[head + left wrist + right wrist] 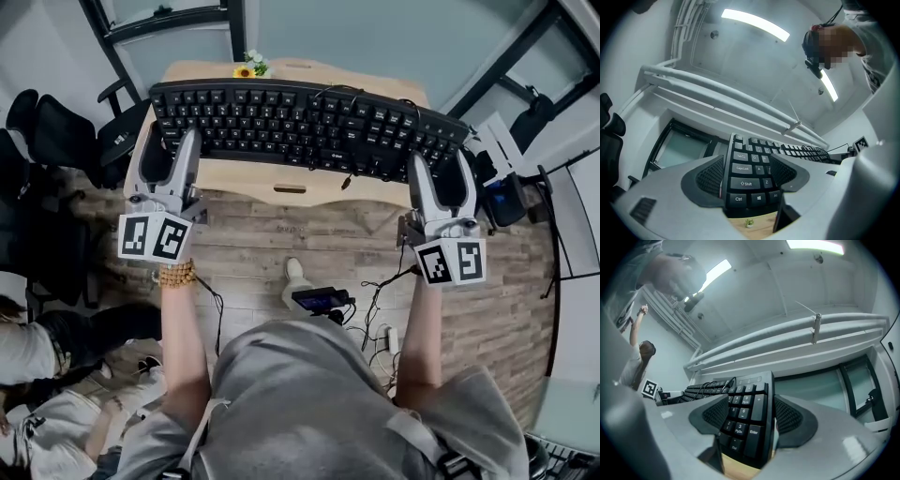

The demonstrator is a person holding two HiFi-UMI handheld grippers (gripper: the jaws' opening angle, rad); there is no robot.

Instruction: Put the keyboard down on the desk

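Observation:
A long black keyboard (300,127) is held in the air over a small light wooden desk (246,174), its keys facing me. My left gripper (169,155) is shut on its left end, my right gripper (442,178) on its right end. In the left gripper view the keyboard (750,173) fills the gap between the padded jaws of the gripper (747,180), Ctrl and Shift keys nearest. The right gripper view shows the numpad end (747,416) clamped in the gripper (750,420). A strip of the desk (754,225) shows below the keyboard. The keyboard's black cable (361,98) lies looped over the keys.
A small yellow-flowered plant (248,67) stands at the desk's far edge. Black office chairs (56,131) crowd the left side, another chair (511,192) is at the right. Cables and a power strip (380,323) lie on the wood floor near my feet.

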